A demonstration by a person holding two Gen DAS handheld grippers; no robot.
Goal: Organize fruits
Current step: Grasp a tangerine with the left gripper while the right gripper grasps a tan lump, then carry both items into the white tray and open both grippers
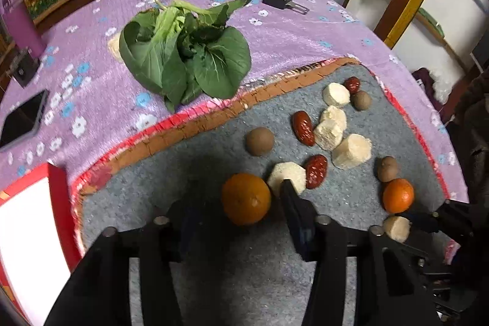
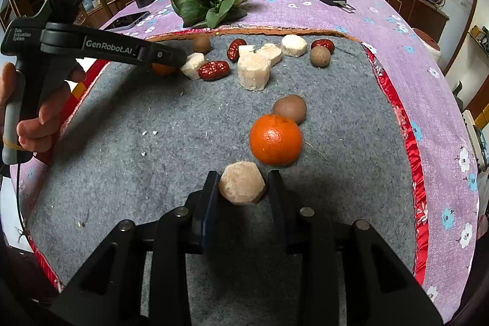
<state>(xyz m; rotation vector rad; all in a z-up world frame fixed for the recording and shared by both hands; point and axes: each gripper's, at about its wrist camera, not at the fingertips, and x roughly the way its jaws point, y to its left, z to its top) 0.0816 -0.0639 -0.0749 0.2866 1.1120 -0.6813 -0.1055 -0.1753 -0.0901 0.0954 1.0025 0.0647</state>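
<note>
The left claw (image 1: 238, 203) stands open around an orange (image 1: 246, 199) on the grey mat (image 1: 189, 173), apparently about to grasp it; closing comes next. The right claw (image 2: 243, 184) is open too, straddling a pale chunk (image 2: 242, 187), one finger touching; it needs only a gentle squeeze.
</note>
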